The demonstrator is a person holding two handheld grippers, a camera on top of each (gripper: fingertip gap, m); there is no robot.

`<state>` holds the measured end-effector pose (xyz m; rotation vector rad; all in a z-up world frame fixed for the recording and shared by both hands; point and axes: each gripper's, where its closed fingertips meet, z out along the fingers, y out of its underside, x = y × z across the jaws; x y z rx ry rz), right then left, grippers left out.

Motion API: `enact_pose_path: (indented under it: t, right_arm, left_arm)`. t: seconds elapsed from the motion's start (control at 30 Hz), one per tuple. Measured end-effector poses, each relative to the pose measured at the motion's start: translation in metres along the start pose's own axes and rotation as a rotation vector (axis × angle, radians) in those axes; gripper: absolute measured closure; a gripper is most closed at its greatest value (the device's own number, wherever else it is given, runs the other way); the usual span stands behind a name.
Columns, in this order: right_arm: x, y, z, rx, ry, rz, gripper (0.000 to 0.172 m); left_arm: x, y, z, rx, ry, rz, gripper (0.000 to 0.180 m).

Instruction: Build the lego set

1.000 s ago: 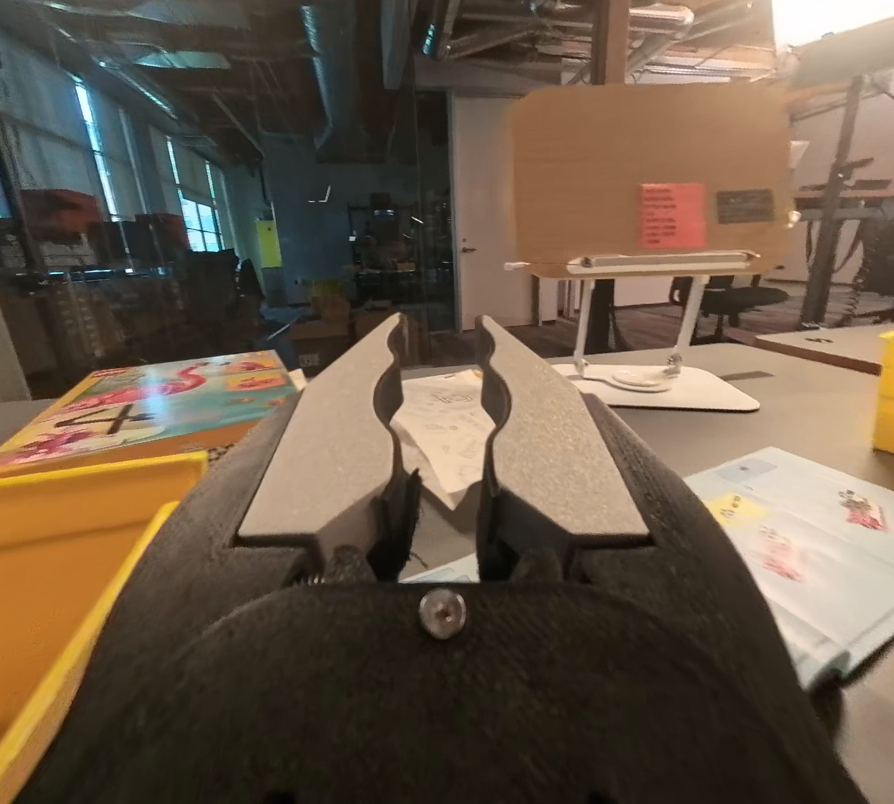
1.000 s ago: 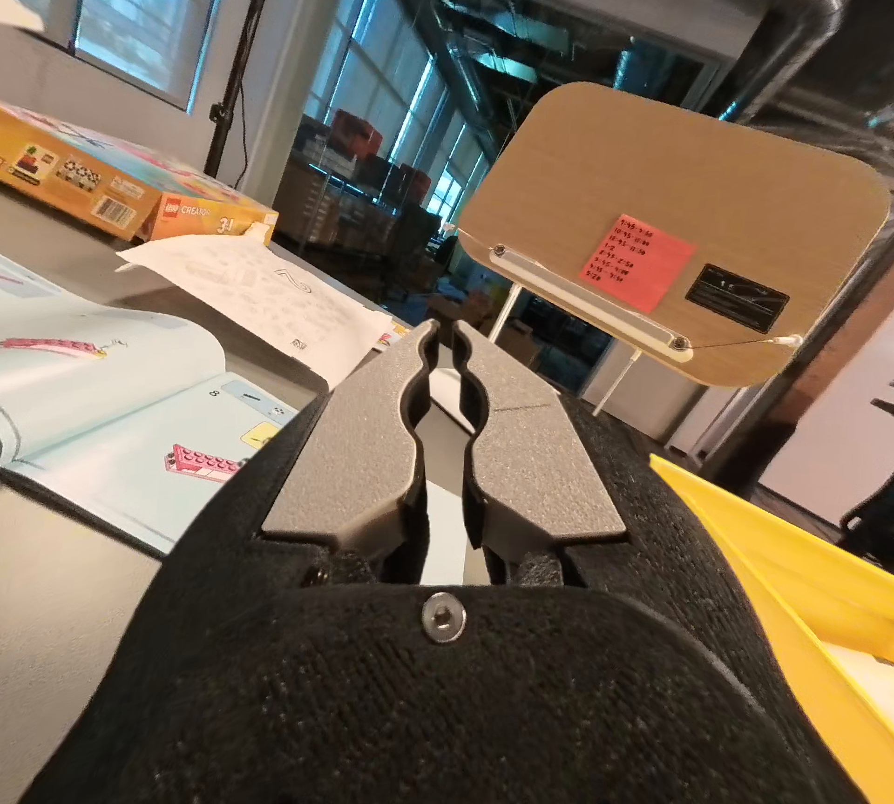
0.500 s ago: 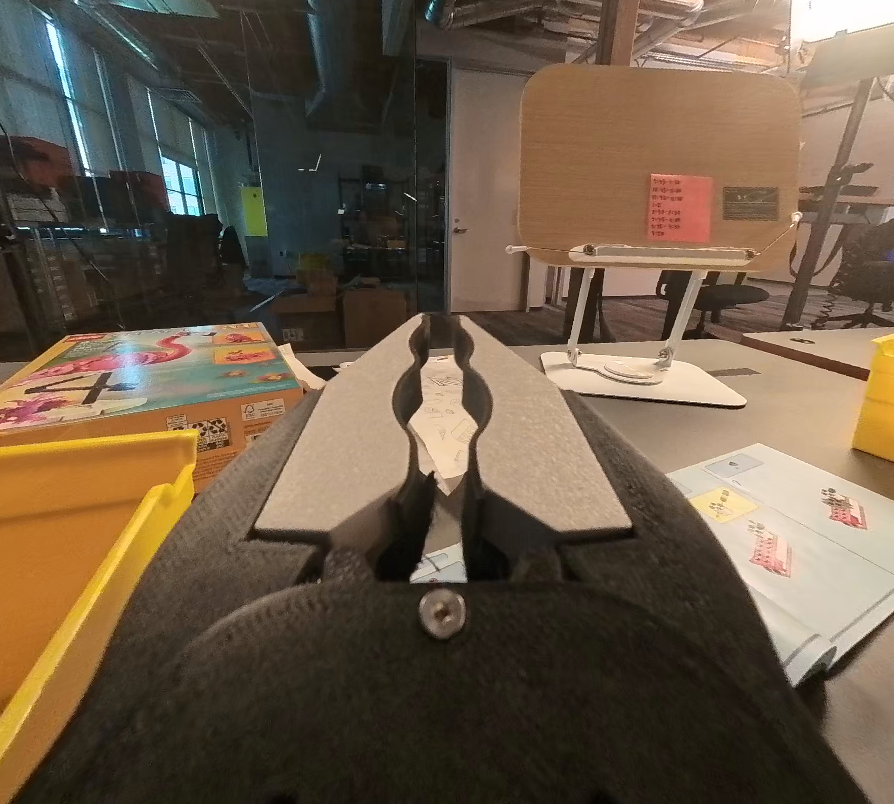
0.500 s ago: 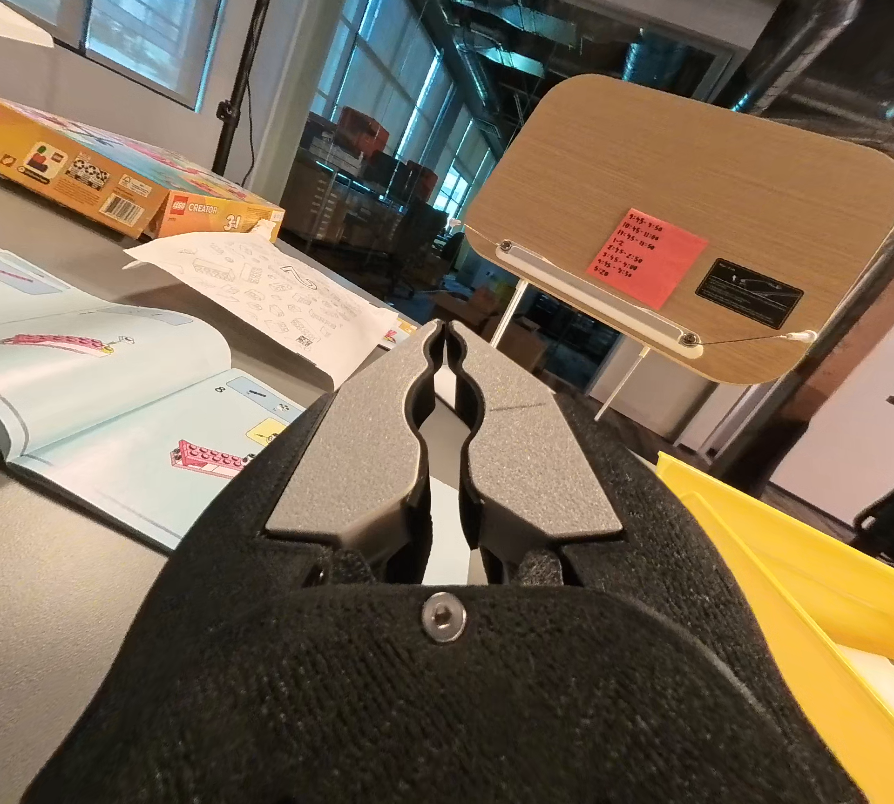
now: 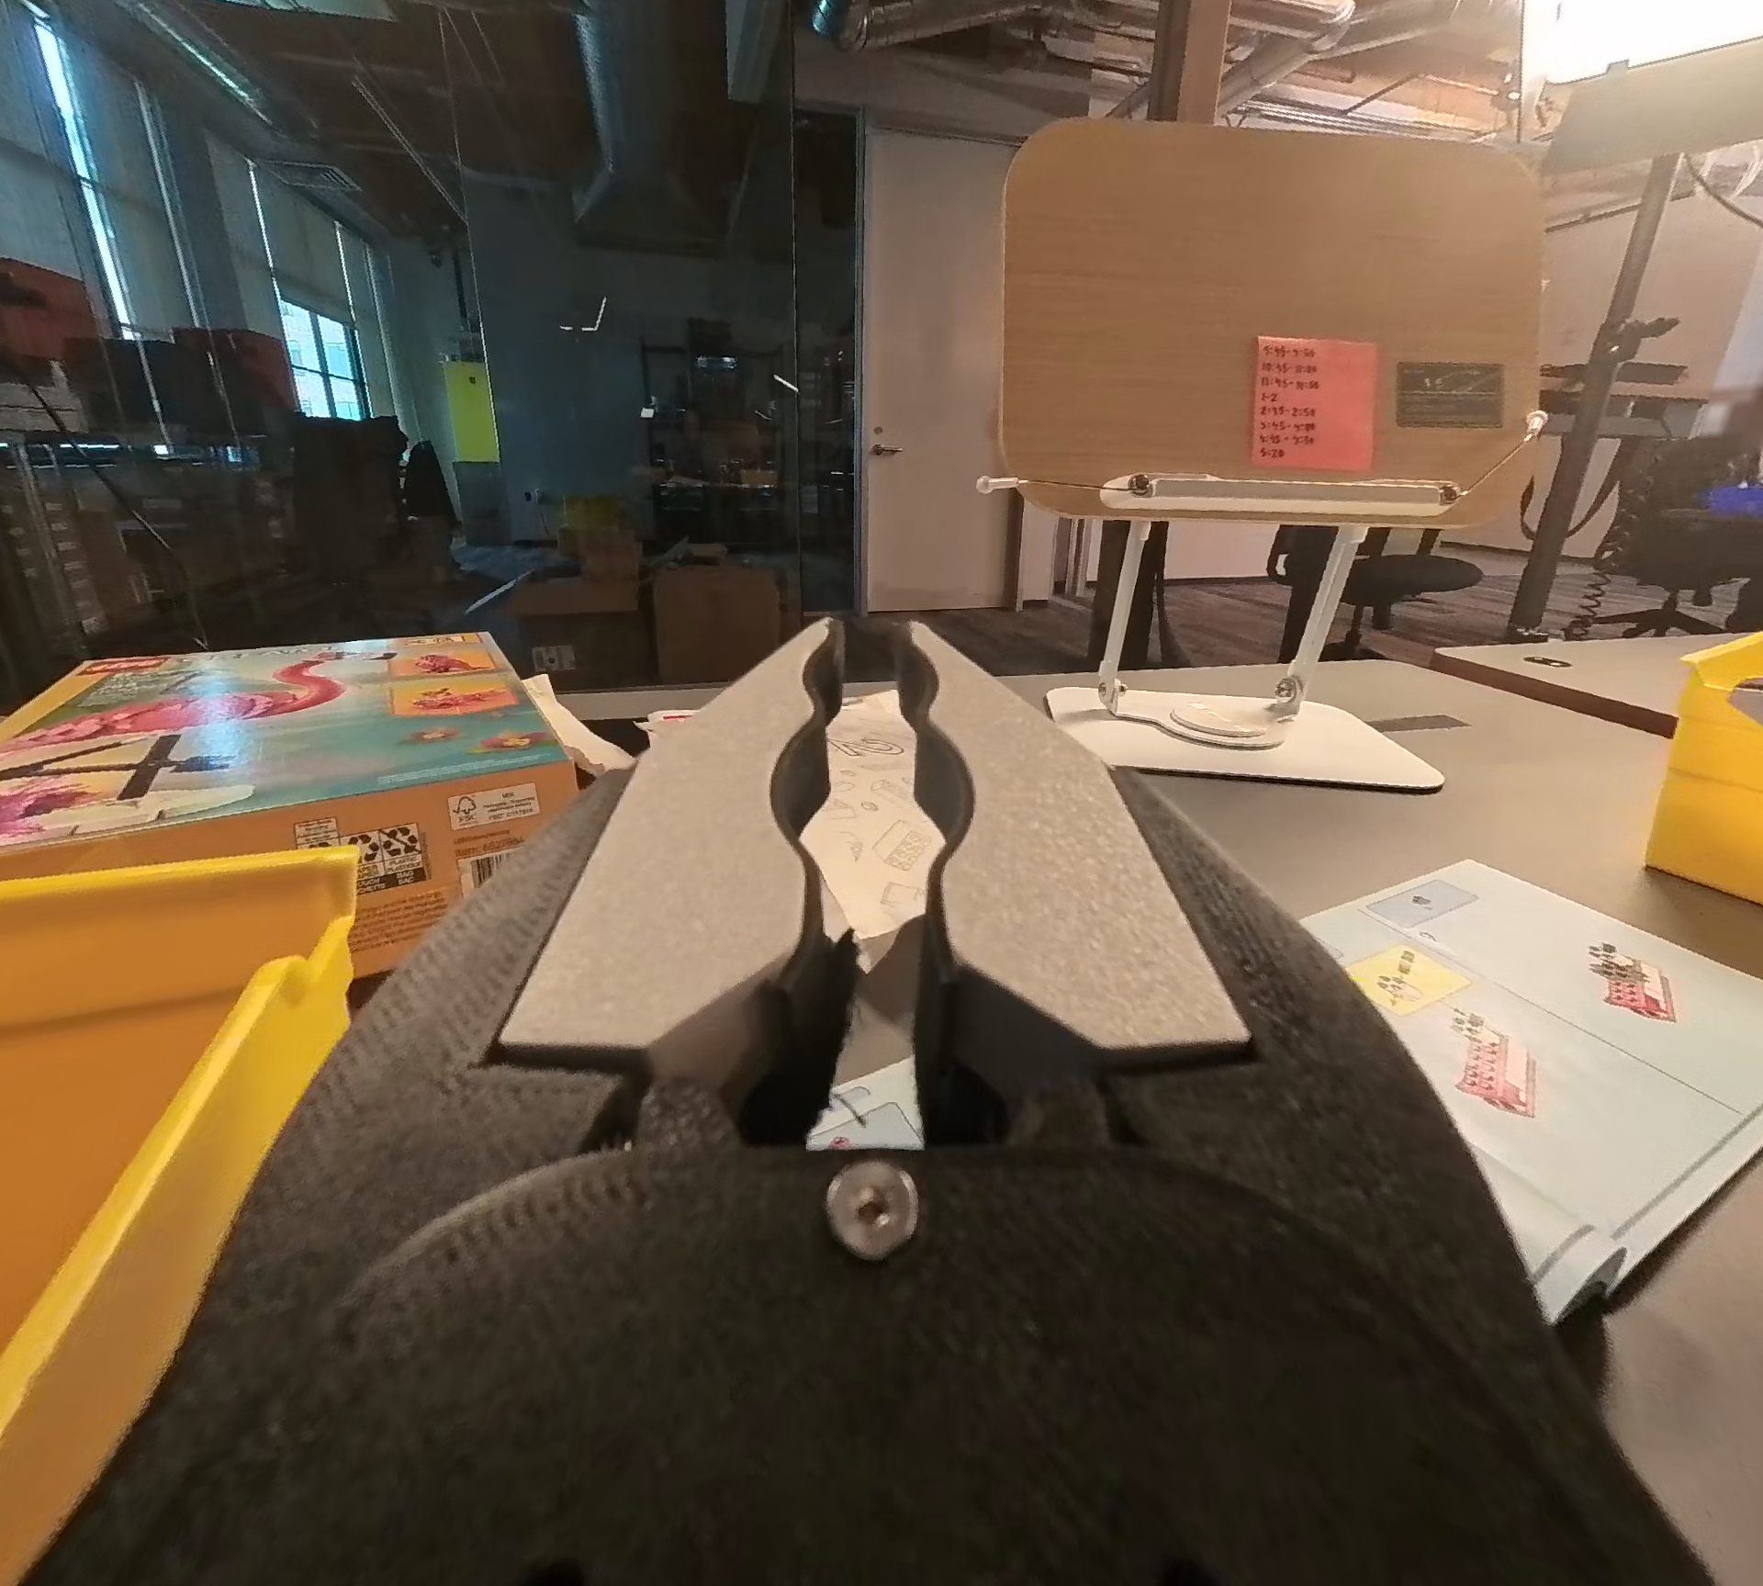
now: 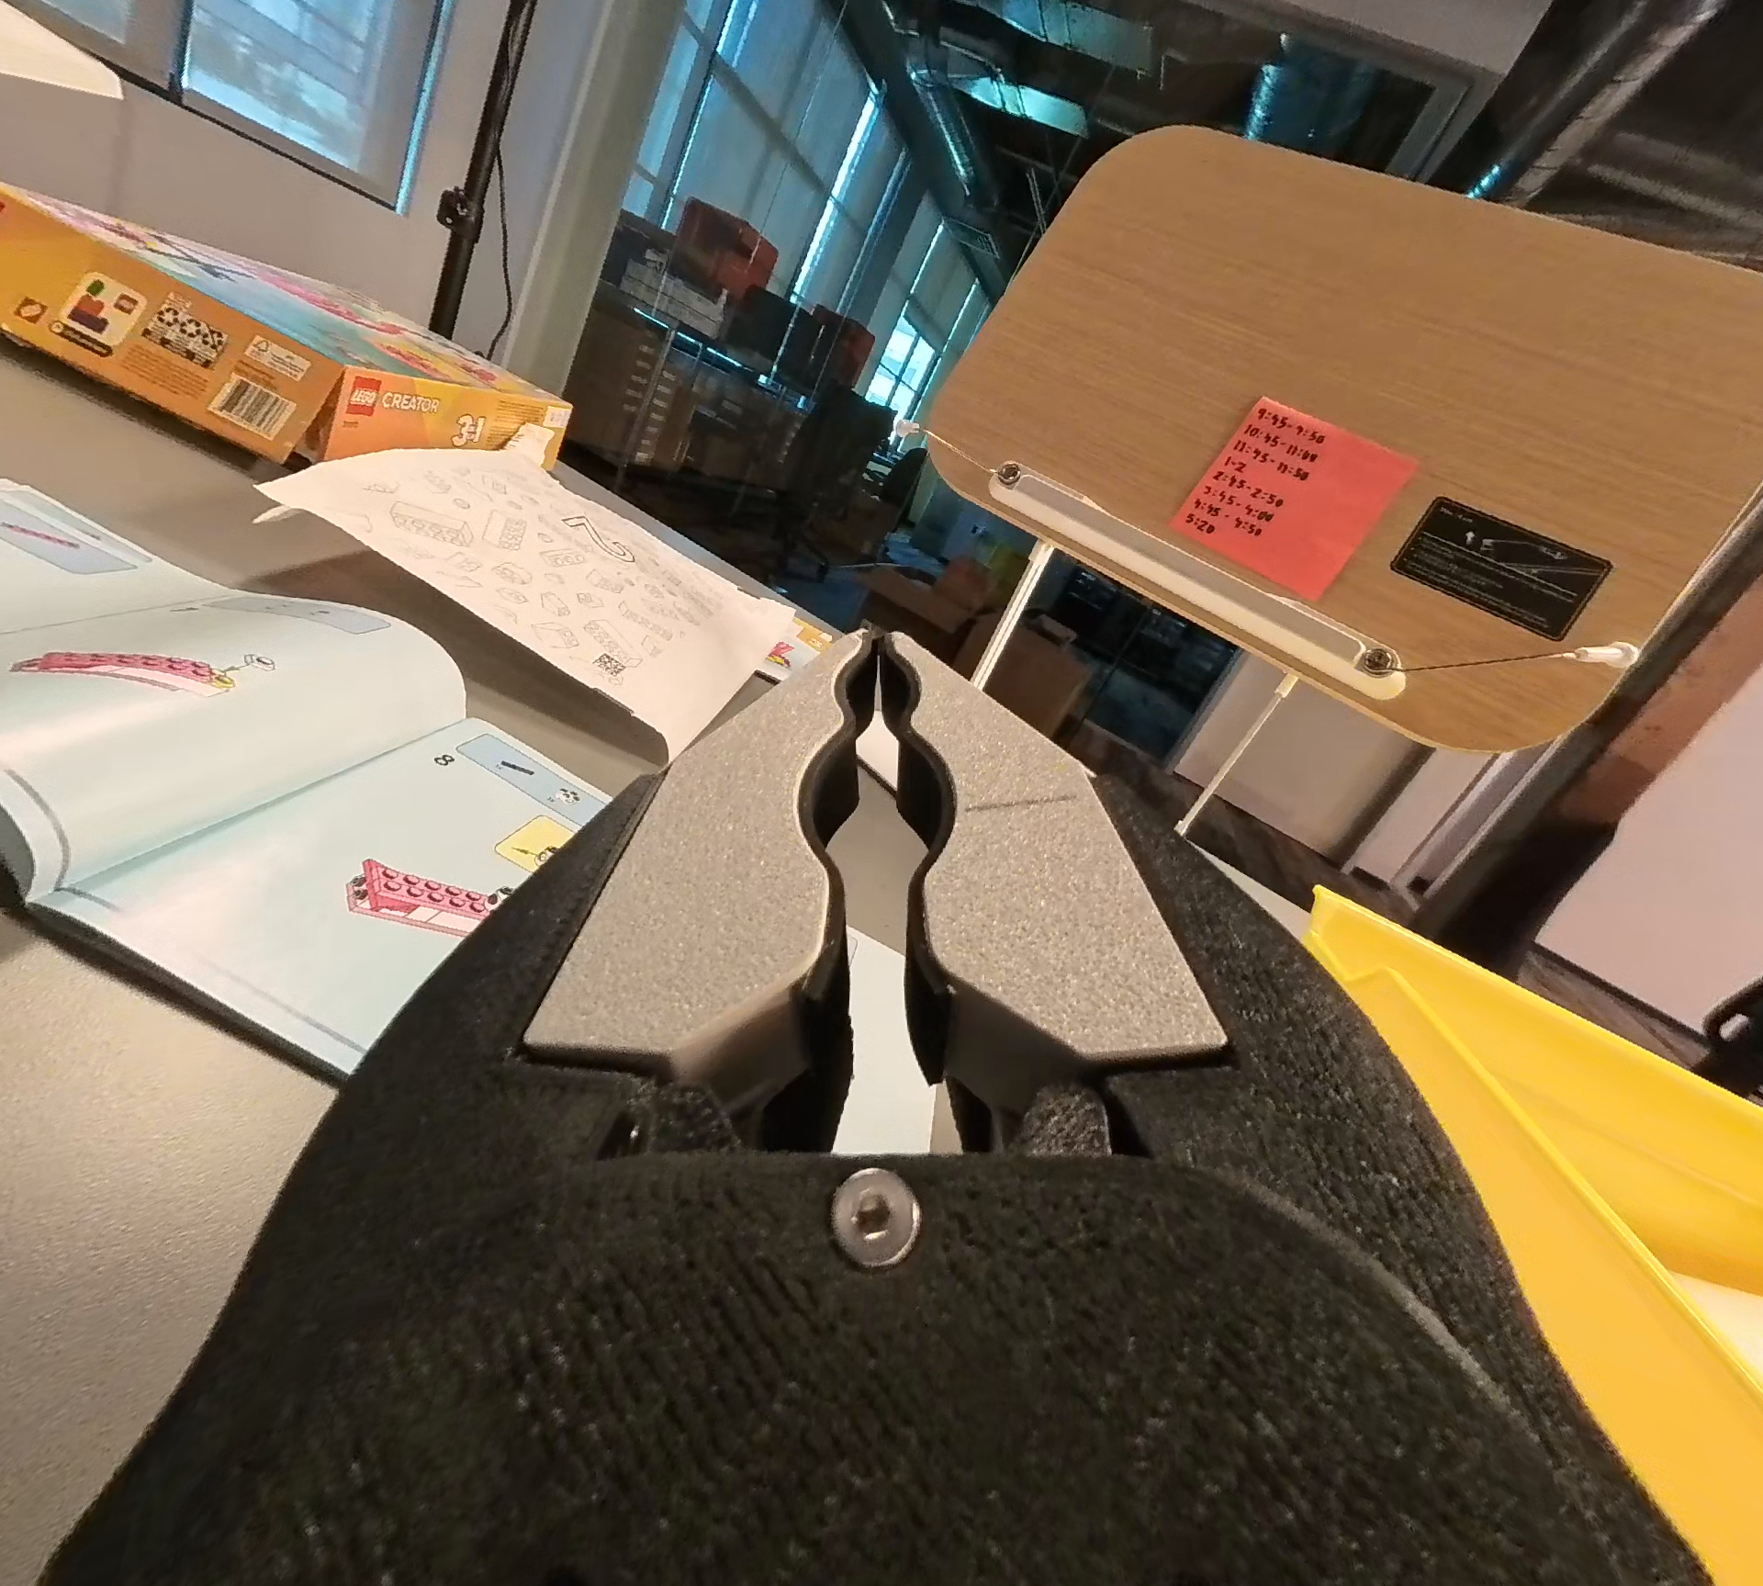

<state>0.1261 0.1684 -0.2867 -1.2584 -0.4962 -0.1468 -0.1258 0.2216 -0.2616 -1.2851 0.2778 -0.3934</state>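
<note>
**Both grippers bare above the cluttered table**

Presently, the left gripper [image 5: 870, 629] hangs over the grey table [image 5: 1240, 825] with its fingers a narrow slit apart at the tips and nothing between them. Seen through that slit is a white printed sheet [image 5: 873, 815] lying on the table beyond. The right gripper [image 6: 879, 641] has its fingertips closed together, tip against tip, and grips nothing; it is raised and tilted.

Nearest the left gripper, on its left, stands a yellow bin [image 5: 143, 1063], and behind that lies a toy brick box [image 5: 267, 739] flat on the table. To its right an open instruction booklet [image 5: 1526, 1044] lies with pale blue pages up. A second yellow bin [image 5: 1708, 777] sits at the far right edge.

From the right wrist view, the same booklet [image 6: 238, 777] lies left of the gripper, the white printed sheet [image 6: 534, 567] beyond it, and the box [image 6: 238, 357] farther back. A yellow bin [image 6: 1526, 1111] lies just to the right.

Beyond both grippers stands a wooden book stand [image 5: 1269, 319] on a white base [image 5: 1240, 729], bearing a pink sticky note [image 5: 1315, 403] and a small black label [image 5: 1450, 393].
</note>
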Motion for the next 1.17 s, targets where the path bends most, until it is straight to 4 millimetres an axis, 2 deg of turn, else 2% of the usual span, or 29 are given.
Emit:
enact_pose_path:
  t: [0.5, 0.6, 0.8, 0.9, 1.03, 1.17]
  right_arm:
    - [-0.001, 0.002, 0.001, -0.009, -0.010, 0.007, 0.172]
    - [-0.002, 0.002, 0.000, -0.008, -0.011, 0.004, 0.172]
    - [-0.001, 0.003, 0.001, -0.012, -0.007, -0.001, 0.172]
    - [0.000, 0.003, 0.001, -0.016, 0.001, 0.003, 0.172]
    - [0.002, 0.004, 0.001, -0.022, 0.013, 0.002, 0.172]
    - [0.004, 0.005, 0.001, -0.027, 0.039, -0.023, 0.172]
  left_arm:
    - [0.014, 0.005, 0.002, -0.019, 0.046, 0.026, 0.171]
    - [0.024, 0.007, 0.002, -0.024, 0.076, 0.030, 0.171]
    - [0.064, 0.011, 0.001, -0.037, 0.194, 0.066, 0.171]
    - [0.078, 0.012, -0.001, -0.037, 0.234, 0.112, 0.171]
    - [0.083, 0.013, -0.001, -0.036, 0.250, 0.130, 0.172]
    - [0.080, 0.012, 0.000, -0.036, 0.243, 0.110, 0.172]
